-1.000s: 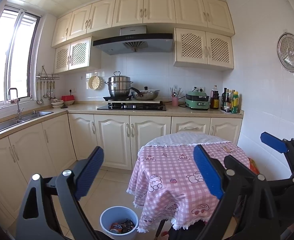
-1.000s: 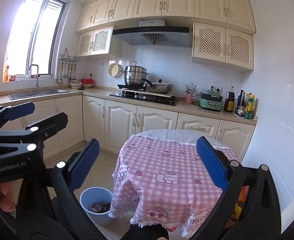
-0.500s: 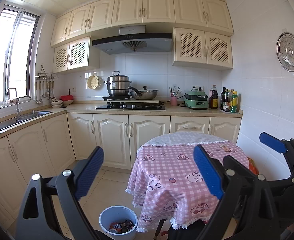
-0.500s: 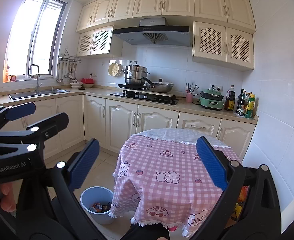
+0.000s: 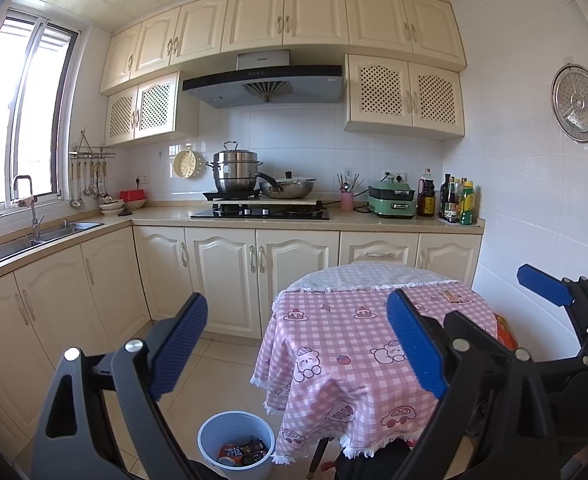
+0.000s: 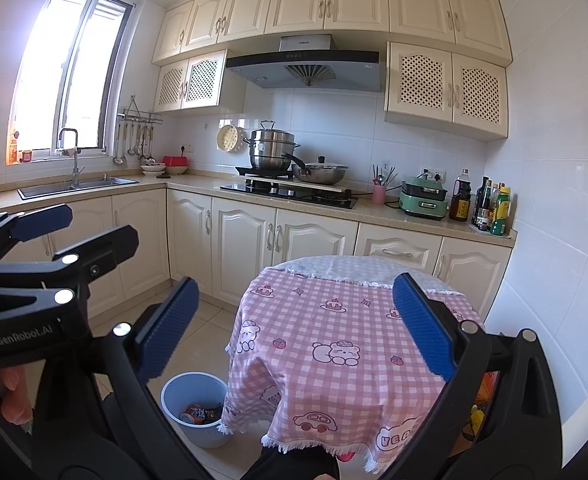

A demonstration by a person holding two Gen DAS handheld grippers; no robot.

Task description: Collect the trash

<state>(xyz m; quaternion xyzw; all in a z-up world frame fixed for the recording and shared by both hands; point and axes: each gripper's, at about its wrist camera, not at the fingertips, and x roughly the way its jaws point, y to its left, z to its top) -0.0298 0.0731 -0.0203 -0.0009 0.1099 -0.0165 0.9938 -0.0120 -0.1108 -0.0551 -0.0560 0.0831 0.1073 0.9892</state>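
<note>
Directly ahead stands a round table (image 5: 350, 280) draped in a pink checked tablecloth (image 5: 354, 344) printed with bears and cars, set in a cream-cabinet kitchen. Both grippers are raised in front of it, each with its blue-padded jaws spread wide and gripping nothing. Seen from the left wrist camera, the left gripper (image 5: 298, 344) frames the table, and the right gripper (image 5: 550, 292) shows at three o'clock, its fingers apart. Seen from the right wrist camera, the right gripper (image 6: 294, 326) frames the table, while the left gripper (image 6: 86, 226) sits at nine o'clock with a hand (image 6: 12, 398) below it at the left edge. On the tiled floor at six o'clock, just beside the tablecloth's fringe, stands a pale blue trash bin (image 5: 236, 426) holding a crushed can and dark wrappers (image 5: 242, 449). One small wrapper (image 5: 450, 296) lies on the far right part of the tabletop, at about two o'clock in the left view. Beyond the table, at twelve o'clock, a steel steamer pot (image 5: 236, 172) and a pan (image 5: 290, 188) sit on the stove (image 5: 260, 212) under a range hood (image 5: 264, 84); a sink (image 5: 38, 236) lies at nine o'clock, below a window.
</note>
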